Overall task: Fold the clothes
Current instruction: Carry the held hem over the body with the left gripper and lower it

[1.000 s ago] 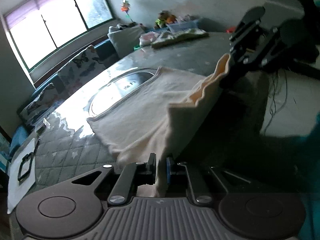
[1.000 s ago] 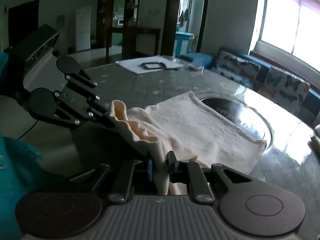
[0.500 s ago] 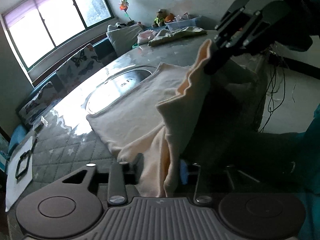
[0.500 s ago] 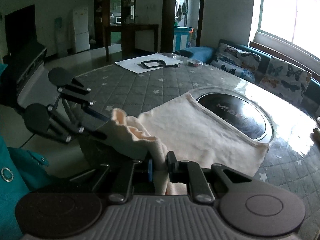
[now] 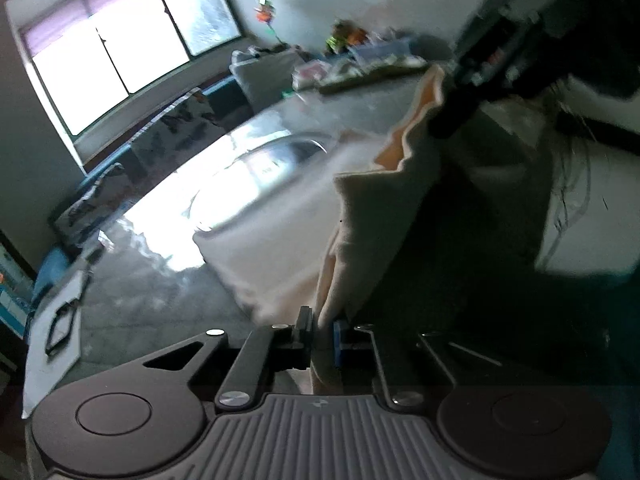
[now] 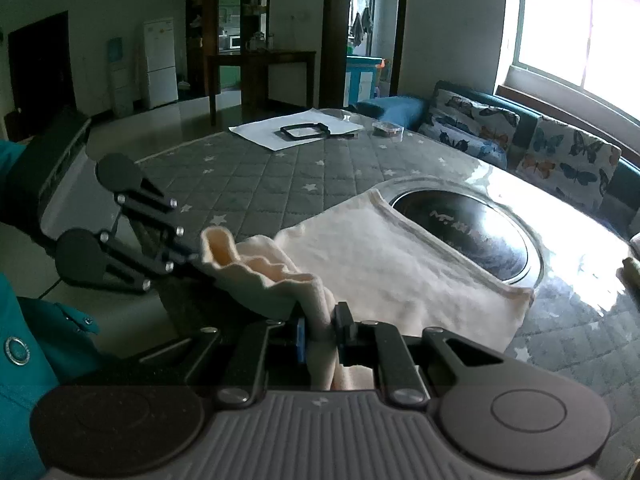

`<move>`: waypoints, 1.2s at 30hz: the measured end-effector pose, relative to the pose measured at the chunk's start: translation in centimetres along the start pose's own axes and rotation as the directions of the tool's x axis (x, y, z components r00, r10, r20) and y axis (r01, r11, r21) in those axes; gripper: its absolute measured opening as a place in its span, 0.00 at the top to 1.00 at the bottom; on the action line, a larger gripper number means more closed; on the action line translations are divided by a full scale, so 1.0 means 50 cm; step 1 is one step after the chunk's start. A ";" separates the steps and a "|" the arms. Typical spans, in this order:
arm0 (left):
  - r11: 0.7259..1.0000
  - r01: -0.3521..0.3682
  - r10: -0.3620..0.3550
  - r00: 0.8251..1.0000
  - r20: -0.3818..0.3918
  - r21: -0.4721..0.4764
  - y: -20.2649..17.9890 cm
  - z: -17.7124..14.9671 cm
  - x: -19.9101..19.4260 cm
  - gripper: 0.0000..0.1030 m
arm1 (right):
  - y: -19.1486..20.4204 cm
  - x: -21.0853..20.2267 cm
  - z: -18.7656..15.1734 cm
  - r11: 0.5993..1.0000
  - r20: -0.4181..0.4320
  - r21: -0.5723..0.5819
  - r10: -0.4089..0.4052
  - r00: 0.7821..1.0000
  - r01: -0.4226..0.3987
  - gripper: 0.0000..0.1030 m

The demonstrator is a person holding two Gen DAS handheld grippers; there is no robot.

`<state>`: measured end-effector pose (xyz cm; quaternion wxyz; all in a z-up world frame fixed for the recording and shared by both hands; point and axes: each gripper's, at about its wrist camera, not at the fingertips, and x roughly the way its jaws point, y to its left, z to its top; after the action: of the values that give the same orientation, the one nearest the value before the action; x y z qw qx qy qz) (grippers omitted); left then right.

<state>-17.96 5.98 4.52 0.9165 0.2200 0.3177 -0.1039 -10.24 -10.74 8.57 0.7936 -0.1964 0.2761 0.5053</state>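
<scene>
A cream garment (image 6: 404, 268) lies on the grey quilted table (image 6: 256, 176), its far part spread flat over a round glass hob (image 6: 472, 228). My right gripper (image 6: 320, 330) is shut on the garment's near edge, which is lifted and bunched. My left gripper (image 5: 322, 330) is shut on another point of that same lifted edge (image 5: 360, 248). Each gripper shows in the other's view: the left one (image 6: 188, 258) at the left, the right one (image 5: 448, 120) at the upper right, blurred. The cloth hangs between them above the table's near edge.
A white sheet with a black frame (image 6: 300, 130) lies at the table's far side. Butterfly-print cushions (image 6: 520, 136) line a bench under the window. A pile of clothes and toys (image 5: 360, 68) sits at the table's far end. A teal sleeve (image 6: 24, 344) is close by.
Both grippers have kept hold of the cloth's edge. The left wrist view has swung and blurred with motion; the right gripper and the lifted edge now sit higher and further right in it.
</scene>
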 end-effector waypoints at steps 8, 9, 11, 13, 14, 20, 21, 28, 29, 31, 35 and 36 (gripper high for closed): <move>0.995 -0.100 0.102 0.992 0.073 -0.021 0.104 0.101 0.064 0.90 | -0.093 0.024 0.078 1.000 0.022 0.024 -0.019 1.000 0.019 0.87; 0.994 -0.110 0.111 0.991 0.070 -0.021 0.116 0.112 0.085 0.90 | -0.111 0.036 0.090 0.999 0.019 0.030 -0.021 1.000 0.020 0.87; 0.992 -0.126 0.127 0.990 0.058 -0.023 0.140 0.132 0.132 0.90 | -0.148 0.065 0.114 0.999 0.010 0.039 -0.026 1.000 0.026 0.88; 0.991 -0.130 0.131 0.991 0.022 -0.042 0.165 0.144 0.194 0.89 | -0.188 0.102 0.134 0.998 -0.004 0.045 -0.037 0.999 0.037 0.87; 0.990 -0.129 0.129 0.992 0.000 -0.061 0.173 0.145 0.221 0.89 | -0.209 0.128 0.142 0.998 -0.015 0.054 -0.042 0.999 0.043 0.87; 0.976 -0.126 0.105 0.987 -0.124 -0.176 0.221 0.148 0.373 0.86 | -0.310 0.289 0.136 0.981 -0.075 0.176 -0.066 0.995 0.078 0.87; 0.973 -0.125 0.101 0.986 -0.130 -0.194 0.226 0.147 0.383 0.86 | -0.320 0.306 0.129 0.976 -0.075 0.200 -0.069 0.995 0.083 0.85; 0.963 -0.143 0.114 0.984 -0.135 -0.229 0.238 0.137 0.382 0.64 | -0.366 0.302 0.084 0.938 -0.017 0.328 -0.112 0.994 0.111 0.67; 0.961 -0.148 0.118 0.984 -0.135 -0.233 0.239 0.136 0.381 0.60 | -0.365 0.286 0.081 0.936 -0.002 0.331 -0.123 0.992 0.116 0.63; 0.956 -0.150 0.119 0.984 -0.134 -0.252 0.244 0.135 0.380 0.57 | -0.357 0.252 0.077 0.938 0.025 0.323 -0.145 0.989 0.129 0.58; 0.942 -0.163 0.132 0.984 -0.123 -0.293 0.253 0.133 0.367 0.45 | -0.325 0.190 0.076 0.949 0.068 0.276 -0.174 0.982 0.149 0.44; 0.938 -0.169 0.139 0.983 -0.120 -0.302 0.254 0.133 0.364 0.42 | -0.313 0.180 0.073 0.953 0.075 0.263 -0.177 0.981 0.152 0.42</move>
<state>3.94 13.14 2.07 0.9284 0.1018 0.3561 0.0304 7.94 -8.81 6.17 0.8641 -0.0897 0.2825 0.4067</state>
